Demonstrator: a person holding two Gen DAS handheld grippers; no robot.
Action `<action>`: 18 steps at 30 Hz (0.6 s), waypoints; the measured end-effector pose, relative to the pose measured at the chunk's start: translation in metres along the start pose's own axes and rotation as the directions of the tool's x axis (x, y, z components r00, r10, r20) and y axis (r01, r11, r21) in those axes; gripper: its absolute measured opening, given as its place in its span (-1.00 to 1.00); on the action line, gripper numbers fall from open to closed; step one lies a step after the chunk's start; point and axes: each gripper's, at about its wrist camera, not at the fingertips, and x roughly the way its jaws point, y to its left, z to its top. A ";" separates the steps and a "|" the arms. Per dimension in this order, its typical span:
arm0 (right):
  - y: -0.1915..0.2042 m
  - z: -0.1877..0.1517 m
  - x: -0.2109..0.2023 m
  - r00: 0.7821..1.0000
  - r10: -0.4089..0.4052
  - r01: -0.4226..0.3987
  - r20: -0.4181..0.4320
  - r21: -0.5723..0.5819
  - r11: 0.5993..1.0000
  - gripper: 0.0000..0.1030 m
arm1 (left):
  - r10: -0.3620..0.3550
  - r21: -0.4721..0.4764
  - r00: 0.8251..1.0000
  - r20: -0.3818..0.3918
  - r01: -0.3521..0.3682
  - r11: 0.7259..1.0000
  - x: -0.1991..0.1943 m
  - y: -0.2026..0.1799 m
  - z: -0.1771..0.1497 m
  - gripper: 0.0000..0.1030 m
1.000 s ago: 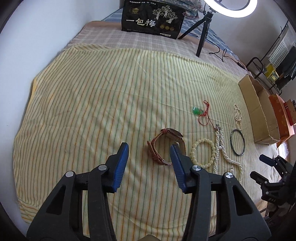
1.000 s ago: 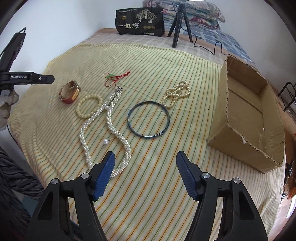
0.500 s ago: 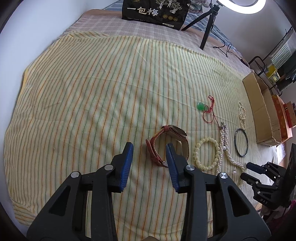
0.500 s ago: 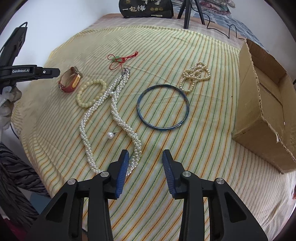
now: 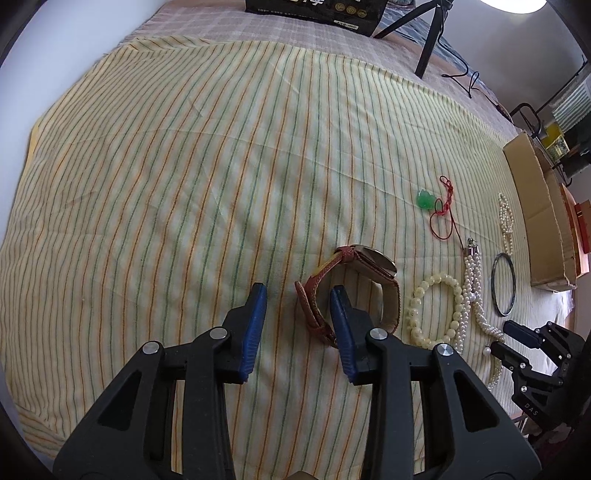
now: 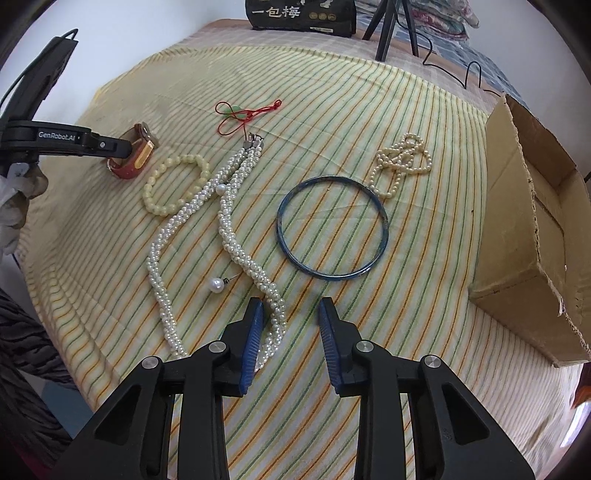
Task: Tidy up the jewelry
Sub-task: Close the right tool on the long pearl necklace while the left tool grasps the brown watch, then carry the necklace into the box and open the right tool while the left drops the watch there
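Note:
A watch with a red-brown strap [image 5: 354, 284] lies on the striped cloth; it also shows in the right wrist view [image 6: 135, 157]. My left gripper [image 5: 298, 300] is open, its jaws either side of the near strap end. My right gripper [image 6: 291, 315] is open, low over the near end of a twisted pearl necklace [image 6: 236, 236]. Nearby lie a cream bead bracelet [image 6: 173, 186], a blue bangle [image 6: 332, 229], a small pearl strand [image 6: 400, 158], and a green pendant on red cord [image 6: 240, 110]. An open cardboard box [image 6: 535, 236] stands at the right.
A black printed bag [image 6: 301, 14] and a tripod [image 6: 388, 26] with a cable stand at the far end of the bed. The bed's edge runs close in front of both grippers. A wire shelf [image 5: 546, 122] stands beyond the box.
Both grippers have moved forward and down toward the cloth. Their jaws have narrowed from wide open. The left now straddles the watch strap; the right is over the necklace end.

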 end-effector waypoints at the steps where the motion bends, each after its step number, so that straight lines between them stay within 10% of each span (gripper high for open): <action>1: 0.001 0.000 0.001 1.000 -0.004 0.004 0.002 -0.007 1.000 -0.45 | 0.005 0.004 1.000 0.001 -0.005 1.000 0.001 -0.001 0.000 -0.31; 8: 0.010 -0.002 0.000 1.000 0.017 -0.017 0.016 -0.027 0.999 -0.84 | 0.044 0.024 0.999 0.027 -0.045 0.999 0.004 -0.007 0.002 -0.56; 18: 0.006 -0.002 -0.008 0.996 0.087 -0.088 0.038 0.018 0.996 -0.87 | 0.021 0.010 0.999 0.049 -0.021 1.000 -0.002 -0.005 0.002 -0.86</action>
